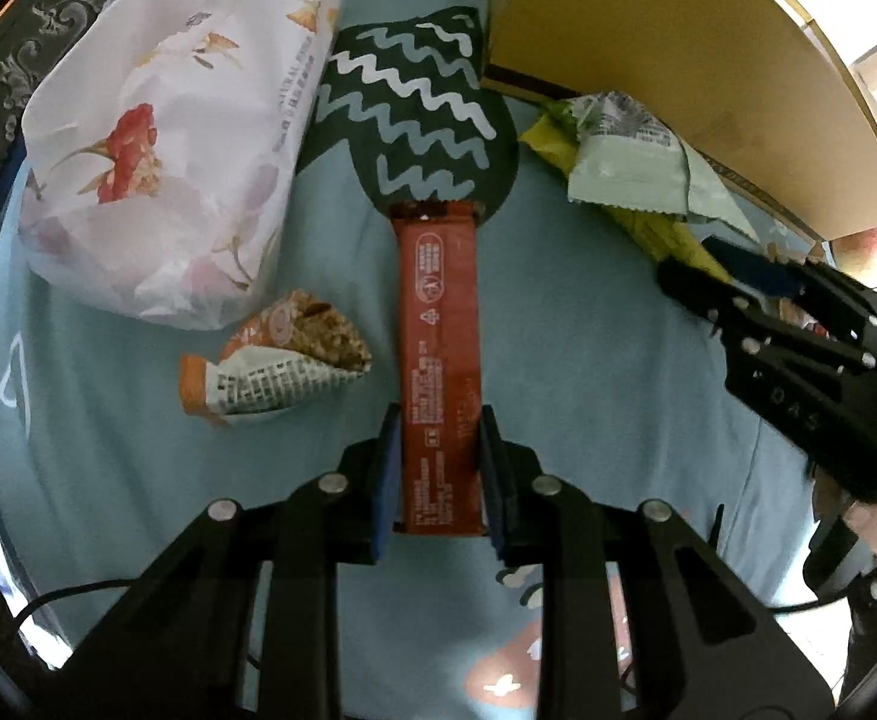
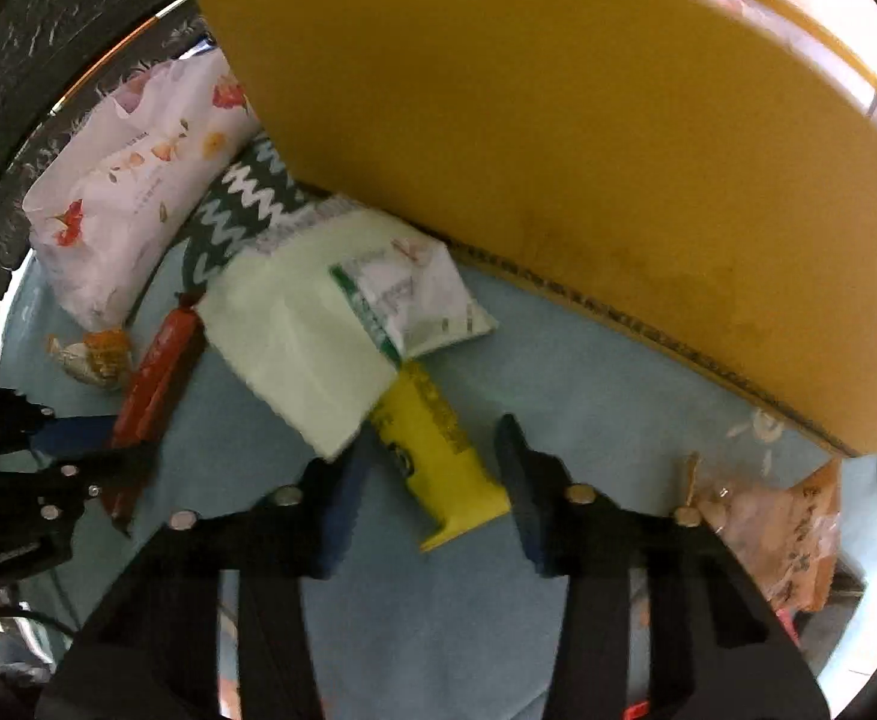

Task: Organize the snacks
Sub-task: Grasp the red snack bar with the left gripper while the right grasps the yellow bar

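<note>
A long red-brown snack bar (image 1: 441, 324) lies on the light blue cloth (image 1: 588, 372). My left gripper (image 1: 438, 426) is shut on its near end, a blue pad pressed on each long side. In the right wrist view the same bar (image 2: 159, 366) runs up from the left gripper (image 2: 105, 450). A yellow bar pack (image 2: 438, 450) lies partly under a pale green packet (image 2: 300, 342). My right gripper (image 2: 435, 432) straddles the yellow pack's near end, open, with a narrow gap at each pad. From the left wrist view the right gripper (image 1: 720, 276) shows at the right edge.
A tall cardboard box (image 2: 558, 150) stands at the back right. A white floral bag (image 1: 162, 138), a dark green zigzag pack (image 1: 420, 108) and an opened granola bar (image 1: 282, 354) lie left of the red bar. A brownish clear pack (image 2: 786, 528) lies at the far right.
</note>
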`<action>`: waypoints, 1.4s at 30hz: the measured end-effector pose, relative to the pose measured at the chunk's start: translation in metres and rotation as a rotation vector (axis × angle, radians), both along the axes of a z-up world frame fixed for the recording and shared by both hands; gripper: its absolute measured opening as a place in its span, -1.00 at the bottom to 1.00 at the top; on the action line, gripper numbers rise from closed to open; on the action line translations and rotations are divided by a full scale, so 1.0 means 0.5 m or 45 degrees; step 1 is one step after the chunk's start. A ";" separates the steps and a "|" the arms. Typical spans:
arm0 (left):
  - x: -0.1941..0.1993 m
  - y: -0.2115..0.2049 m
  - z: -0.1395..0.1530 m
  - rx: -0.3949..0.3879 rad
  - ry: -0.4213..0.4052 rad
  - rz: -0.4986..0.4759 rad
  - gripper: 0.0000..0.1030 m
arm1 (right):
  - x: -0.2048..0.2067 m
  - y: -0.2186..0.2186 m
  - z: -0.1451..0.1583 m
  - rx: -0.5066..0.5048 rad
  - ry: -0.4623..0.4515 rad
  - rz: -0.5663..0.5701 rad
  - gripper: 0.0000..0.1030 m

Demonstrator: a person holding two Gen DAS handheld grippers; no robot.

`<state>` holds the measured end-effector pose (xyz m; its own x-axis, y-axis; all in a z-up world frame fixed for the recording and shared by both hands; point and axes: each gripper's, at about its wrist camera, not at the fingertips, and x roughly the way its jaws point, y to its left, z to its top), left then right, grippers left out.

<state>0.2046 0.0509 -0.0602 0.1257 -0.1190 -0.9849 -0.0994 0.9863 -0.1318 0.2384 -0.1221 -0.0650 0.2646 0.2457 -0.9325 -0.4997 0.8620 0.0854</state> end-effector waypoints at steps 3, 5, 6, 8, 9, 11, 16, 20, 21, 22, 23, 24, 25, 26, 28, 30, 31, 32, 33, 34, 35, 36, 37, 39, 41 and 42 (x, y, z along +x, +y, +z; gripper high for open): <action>-0.002 -0.001 0.001 0.000 0.000 -0.009 -0.54 | -0.018 -0.007 0.002 0.020 0.037 0.000 -0.46; -0.002 -0.003 0.002 0.001 -0.004 -0.016 -0.54 | -0.038 -0.024 0.007 0.079 0.105 -0.021 -0.55; -0.003 -0.005 0.003 -0.003 -0.004 -0.023 -0.54 | -0.048 -0.031 0.010 0.097 0.120 -0.031 -0.57; -0.007 -0.008 0.011 -0.010 -0.013 -0.045 -0.54 | -0.078 -0.057 0.019 0.147 0.168 -0.072 -0.58; -0.003 -0.009 0.008 -0.009 -0.021 -0.056 -0.54 | -0.095 -0.076 0.025 0.185 0.190 -0.105 -0.58; -0.005 -0.012 0.017 -0.011 -0.035 -0.076 -0.54 | -0.121 -0.103 0.030 0.230 0.227 -0.141 -0.58; -0.020 -0.031 0.028 -0.021 -0.040 -0.119 -0.54 | -0.185 -0.135 0.036 0.212 0.249 -0.190 -0.57; -0.032 -0.046 0.022 -0.009 -0.016 -0.157 -0.54 | -0.197 -0.137 0.014 0.170 0.239 -0.199 -0.54; -0.031 -0.047 0.015 -0.004 -0.008 -0.159 -0.54 | -0.197 -0.134 0.013 0.167 0.225 -0.199 -0.54; -0.032 -0.051 0.007 0.001 -0.001 -0.155 -0.54 | -0.195 -0.128 0.013 0.153 0.200 -0.198 -0.50; -0.030 -0.050 0.003 0.004 0.004 -0.152 -0.54 | -0.193 -0.123 0.012 0.135 0.190 -0.196 -0.46; -0.027 -0.048 0.002 0.005 0.003 -0.150 -0.53 | -0.190 -0.121 0.011 0.121 0.183 -0.196 -0.43; -0.025 -0.047 0.003 0.005 -0.001 -0.150 -0.53 | -0.185 -0.116 0.010 0.107 0.171 -0.200 -0.30; -0.023 -0.047 0.003 0.003 0.000 -0.149 -0.53 | -0.181 -0.113 0.009 0.085 0.155 -0.202 -0.19; -0.016 -0.042 0.002 -0.005 0.006 -0.139 -0.51 | -0.176 -0.101 0.009 0.033 0.116 -0.206 0.06; -0.006 -0.043 0.003 -0.003 0.008 -0.143 -0.47 | -0.174 -0.094 0.008 -0.019 0.080 -0.213 0.16; 0.002 -0.046 0.004 0.003 0.006 -0.146 -0.43 | -0.173 -0.089 0.005 -0.058 0.077 -0.211 0.16; 0.009 -0.051 0.004 -0.014 0.008 -0.146 -0.26 | -0.172 -0.082 0.002 -0.101 0.080 -0.206 0.16; 0.022 -0.067 0.004 -0.038 0.015 -0.144 -0.02 | -0.173 -0.073 -0.003 -0.142 0.080 -0.190 0.17; 0.026 -0.073 0.003 -0.057 0.019 -0.152 0.08 | -0.174 -0.068 -0.003 -0.151 0.068 -0.174 0.17; 0.025 -0.073 -0.001 -0.059 0.017 -0.163 0.20 | -0.176 -0.063 -0.004 -0.152 0.069 -0.150 0.17; 0.025 -0.083 -0.002 -0.044 0.013 -0.177 0.26 | -0.176 -0.063 -0.004 -0.150 0.070 -0.147 0.17; 0.026 -0.092 -0.003 -0.031 0.009 -0.189 0.30 | -0.175 -0.064 -0.004 -0.146 0.073 -0.149 0.11; 0.027 -0.100 -0.003 -0.015 0.005 -0.203 0.36 | -0.172 -0.072 0.000 -0.135 0.070 -0.157 -0.14; 0.028 -0.111 -0.004 -0.003 0.006 -0.213 0.37 | -0.167 -0.082 0.003 -0.123 0.075 -0.176 -0.62; 0.025 -0.116 -0.008 -0.003 0.009 -0.219 0.37 | -0.163 -0.091 0.004 -0.112 0.086 -0.192 -0.62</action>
